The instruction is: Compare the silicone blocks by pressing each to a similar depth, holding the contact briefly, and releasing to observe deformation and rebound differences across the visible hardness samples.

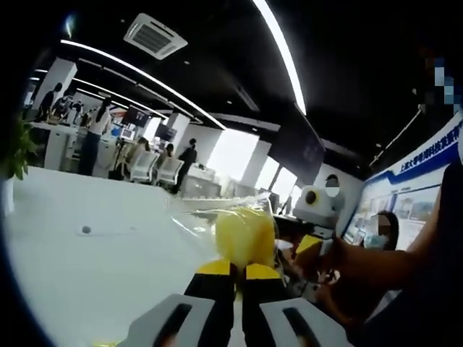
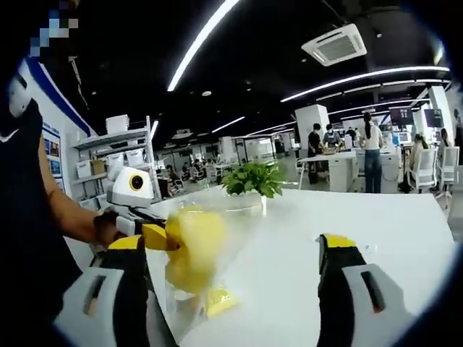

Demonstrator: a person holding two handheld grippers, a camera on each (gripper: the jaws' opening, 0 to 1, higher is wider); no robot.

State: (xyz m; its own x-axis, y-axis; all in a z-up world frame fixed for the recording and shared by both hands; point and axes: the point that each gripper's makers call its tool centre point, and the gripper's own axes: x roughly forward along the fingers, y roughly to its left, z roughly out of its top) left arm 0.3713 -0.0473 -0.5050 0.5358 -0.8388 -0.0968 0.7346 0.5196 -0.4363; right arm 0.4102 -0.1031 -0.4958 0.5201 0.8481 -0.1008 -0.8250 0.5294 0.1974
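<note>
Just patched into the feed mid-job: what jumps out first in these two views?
The soft yellow silicone block in a clear plastic bag stands out, pinched at the tips of the left gripper above the white table. In the right gripper view the same bagged block hangs lifted, with the right gripper wide open around empty space beside it. A green potted plant sits behind.

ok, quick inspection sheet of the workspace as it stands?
Surface: white table, mostly bare.
Job's things: yellow block inside a clear bag, lifted off the table.
Clutter: potted plant; small dark spot on the table.
Grippers: left gripper fingers closed on the bagged block; right gripper fingers wide apart, holding nothing.
Cables: nothing seen.
Surroundings: open office, people at desks, shelving, ceiling strip lights.
</note>
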